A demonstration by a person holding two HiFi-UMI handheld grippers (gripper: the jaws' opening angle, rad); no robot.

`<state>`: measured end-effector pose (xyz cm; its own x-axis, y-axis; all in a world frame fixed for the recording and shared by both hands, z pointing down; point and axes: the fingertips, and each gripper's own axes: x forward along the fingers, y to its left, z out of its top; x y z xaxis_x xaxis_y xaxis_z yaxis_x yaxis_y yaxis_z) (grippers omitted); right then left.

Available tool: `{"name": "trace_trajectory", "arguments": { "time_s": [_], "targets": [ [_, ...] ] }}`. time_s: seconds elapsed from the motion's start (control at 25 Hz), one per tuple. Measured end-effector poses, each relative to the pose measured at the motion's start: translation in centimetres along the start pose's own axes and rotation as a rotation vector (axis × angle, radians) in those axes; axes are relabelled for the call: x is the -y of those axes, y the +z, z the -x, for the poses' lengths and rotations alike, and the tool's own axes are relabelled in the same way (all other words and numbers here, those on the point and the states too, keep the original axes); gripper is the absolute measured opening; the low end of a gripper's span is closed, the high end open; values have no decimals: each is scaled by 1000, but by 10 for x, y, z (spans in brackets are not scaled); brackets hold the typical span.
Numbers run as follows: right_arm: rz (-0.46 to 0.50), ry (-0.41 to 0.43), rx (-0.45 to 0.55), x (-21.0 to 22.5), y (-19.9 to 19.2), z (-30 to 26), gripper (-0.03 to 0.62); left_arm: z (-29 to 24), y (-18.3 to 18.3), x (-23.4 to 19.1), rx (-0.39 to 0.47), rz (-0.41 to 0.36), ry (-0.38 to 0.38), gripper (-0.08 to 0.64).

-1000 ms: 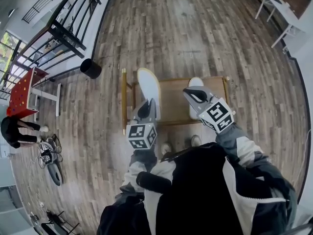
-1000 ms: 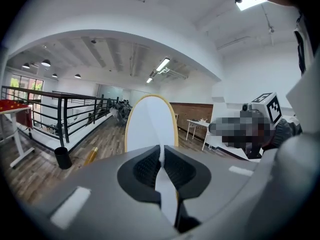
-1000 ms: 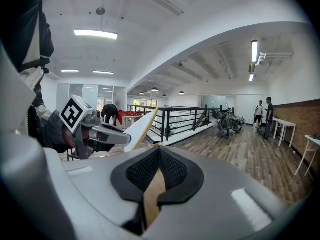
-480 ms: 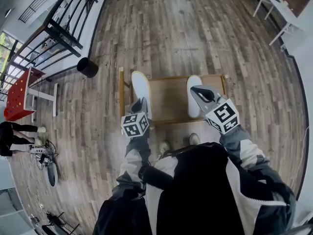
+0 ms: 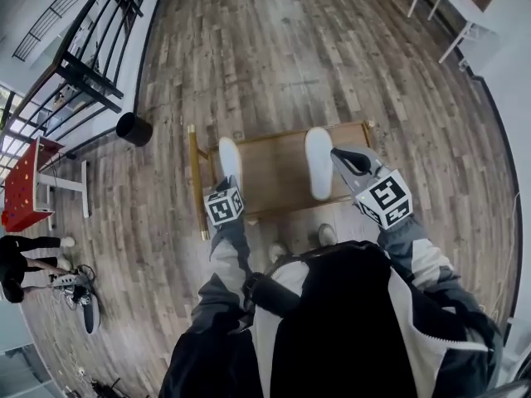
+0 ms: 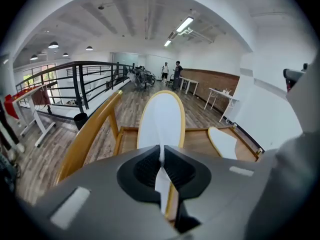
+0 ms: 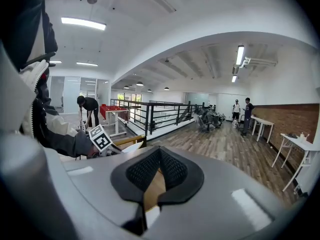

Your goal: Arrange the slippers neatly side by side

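Two white slippers are over a low wooden table [image 5: 274,191] with yellow rails. My left gripper [image 5: 227,186] is shut on the heel edge of the left slipper [image 5: 229,157], which lies along the table's left side. In the left gripper view this slipper [image 6: 161,118] runs straight away from the jaws, its thin sole pinched between the pads. The other slipper [image 5: 319,162] [image 6: 223,142] lies flat on the table's right part. My right gripper [image 5: 342,153] hovers just right of it, shut with nothing in its jaws.
A yellow rail [image 5: 196,181] [image 6: 90,134] borders the table's left side. A black bin [image 5: 133,128] stands on the plank floor by the black railing [image 5: 91,65]. A red table [image 5: 21,185] and a person [image 5: 25,255] are far left; white desks [image 5: 448,2] are at the upper right.
My left gripper has come down and toward the table's left edge with the slipper, which now looks smaller and lower. The right gripper has drifted a little to the right.
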<state>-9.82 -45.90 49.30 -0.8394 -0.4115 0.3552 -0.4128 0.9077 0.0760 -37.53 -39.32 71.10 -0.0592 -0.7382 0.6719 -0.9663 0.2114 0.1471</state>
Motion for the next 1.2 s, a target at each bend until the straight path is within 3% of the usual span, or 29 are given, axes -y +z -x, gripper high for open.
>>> {"name": "trace_trajectory", "arguments": {
  "time_s": [0.2, 0.72, 1.0, 1.2],
  "targets": [
    [-7, -38, -27, 5, -9, 8, 3, -30, -25, -11, -90, -13, 15, 31],
    [-22, -63, -74, 9, -24, 13, 3, -67, -39, -30, -204, -51, 66, 37],
    [-28, -67, -78, 10, -25, 11, 3, -71, -41, -33, -217, -73, 85, 194],
    [-23, -59, -70, 7, -23, 7, 3, -67, -37, -33, -216, -83, 85, 218]
  ]
}}
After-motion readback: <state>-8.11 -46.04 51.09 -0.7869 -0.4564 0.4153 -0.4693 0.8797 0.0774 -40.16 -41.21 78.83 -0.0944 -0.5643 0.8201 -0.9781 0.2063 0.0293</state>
